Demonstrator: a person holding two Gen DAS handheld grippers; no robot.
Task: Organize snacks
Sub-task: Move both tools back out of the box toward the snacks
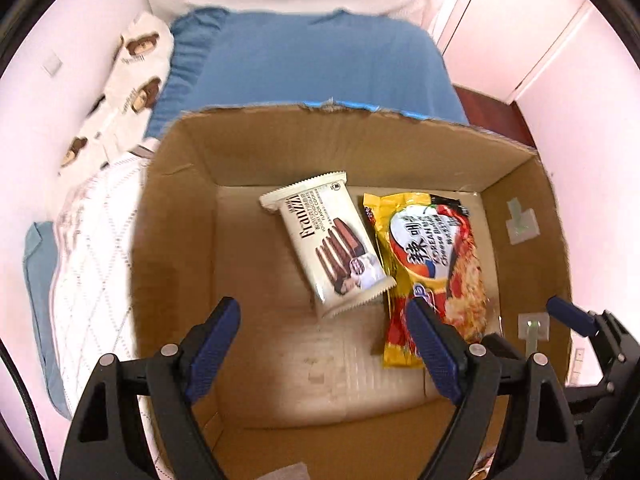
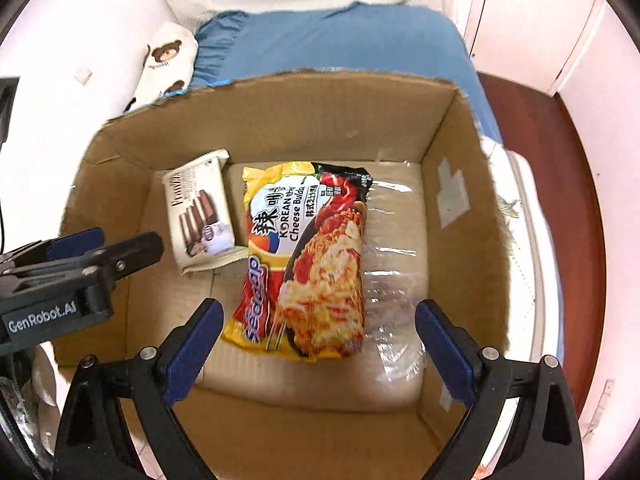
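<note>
Pale pink walls and white cupboard doors point(image 1: 516, 28) closed in the room where we worked, and a blue bedspread point(image 1: 312, 60) lay behind the cardboard box point(image 1: 176, 216), with a bear-print cloth point(image 1: 140, 56) at its far left. We held both tools pointing steeply down over the open box. Our left gripper point(image 1: 324, 344) had its jaws spread wide with nothing between them, hanging above the bare box floor near the left wall. Our right gripper point(image 2: 320, 344) was also wide apart and empty, poised over the near end of the noodle packet point(image 2: 316, 256). That yellow and red packet lay flat on the box floor, lengthwise from front to back. Just to its left lay the white cookie pack point(image 2: 202, 212), also flat, its near corner touching the noodle packet's edge. A strip of clear tape point(image 2: 388, 280) shone along the floor on the packet's right. We could not tell whether the two snacks overlapped.
</note>
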